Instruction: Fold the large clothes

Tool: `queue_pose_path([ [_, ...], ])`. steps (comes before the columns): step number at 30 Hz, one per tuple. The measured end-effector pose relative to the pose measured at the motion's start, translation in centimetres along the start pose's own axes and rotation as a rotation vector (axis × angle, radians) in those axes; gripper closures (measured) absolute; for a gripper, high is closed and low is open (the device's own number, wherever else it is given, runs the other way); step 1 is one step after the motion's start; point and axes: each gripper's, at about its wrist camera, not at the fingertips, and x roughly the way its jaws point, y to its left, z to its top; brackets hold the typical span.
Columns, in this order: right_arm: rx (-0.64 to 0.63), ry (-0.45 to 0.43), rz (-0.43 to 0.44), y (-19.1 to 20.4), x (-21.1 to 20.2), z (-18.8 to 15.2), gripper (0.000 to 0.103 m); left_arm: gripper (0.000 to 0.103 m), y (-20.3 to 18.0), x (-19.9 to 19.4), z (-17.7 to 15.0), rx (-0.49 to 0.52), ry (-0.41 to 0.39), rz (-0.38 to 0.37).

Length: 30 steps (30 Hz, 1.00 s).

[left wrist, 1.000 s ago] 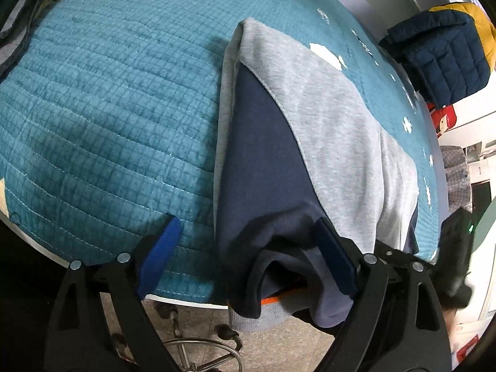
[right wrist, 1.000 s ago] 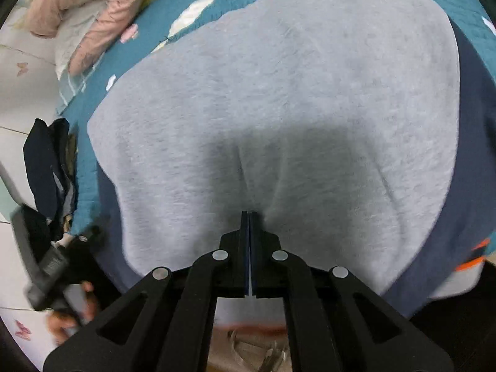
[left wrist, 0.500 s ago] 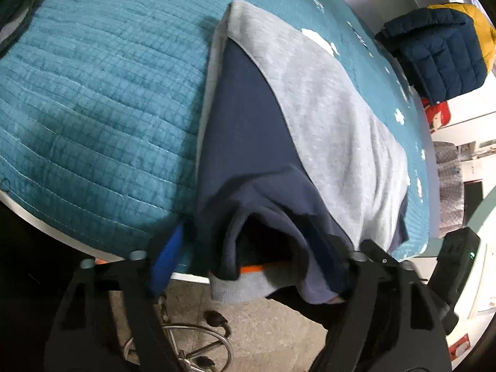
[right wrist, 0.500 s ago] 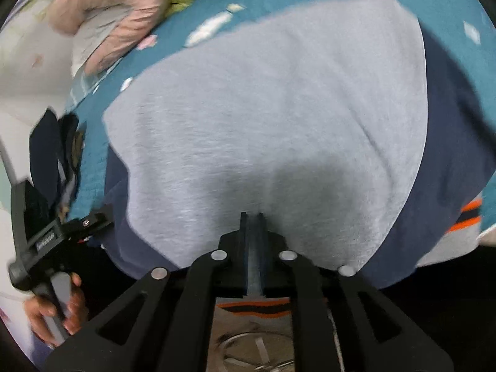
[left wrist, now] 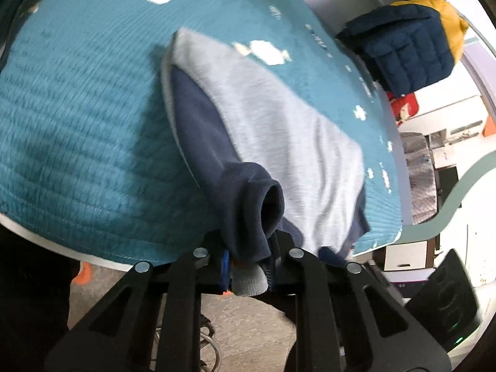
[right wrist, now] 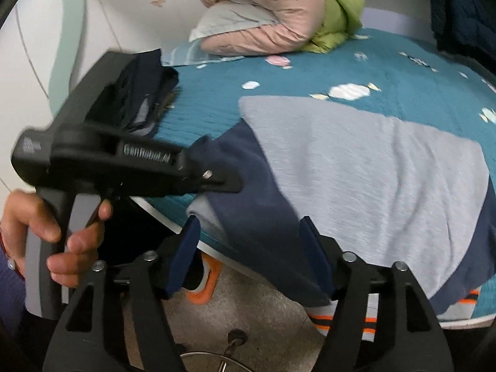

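**Sleeve cuff pinched at the bed's near edge**

Grey and navy sweatshirt (right wrist: pixel 372 161) lies spread on a teal quilted bed cover (left wrist: pixel 77 117), hem end hanging over the near edge; orange stripes show on the ribbed hem in the right wrist view.

Left gripper (left wrist: pixel 248 266): jaws drawn in close and clamped on the navy sleeve cuff (left wrist: pixel 257 214), which bunches up between them at the bed's edge. A grey ribbed bit pokes out below the jaws. The right wrist view shows the same gripper from the side, with a bare hand (right wrist: pixel 46 235) around its handle.

Right gripper (right wrist: pixel 248 254): jaws spread wide, blue pads either side of navy fabric draping off the edge. Whether the pads touch the cloth, cannot tell.

Far side of bed: pink and green bedding (right wrist: pixel 279 12). A navy and yellow padded jacket (left wrist: pixel 409 43) lies off to the right.
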Motion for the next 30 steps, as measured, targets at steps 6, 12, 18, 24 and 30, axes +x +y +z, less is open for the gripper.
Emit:
queue_pose_path([
  [6, -0.053, -0.032, -0.049, 1.0, 1.8, 0.7, 0.039, 0.086, -2.9, -0.1, 0.9, 0.029, 0.006, -0.022],
  [12, -0.041, -0.056, -0.131, 0.2, 3.0, 1.6, 0.081, 0.086, -4.8, 0.3, 1.6, 0.052, 0.012, -0.013],
  [18, 0.332, -0.145, 0.015, -6.3, -0.8, 2.3, 0.094, 0.06, -9.1, -1.6, 2.2, 0.14, -0.017, -0.125],
  [24, 0.731, -0.356, 0.148, -15.0, -7.4, -0.5, 0.094, 0.021, -14.3, -3.1, 3.3, 0.274, -0.182, -0.084],
  [30, 1.063, -0.476, 0.049, -22.5, -10.9, -6.9, 0.093, 0.021, -13.8, 4.7, 3.2, 0.216, -0.052, 0.029],
])
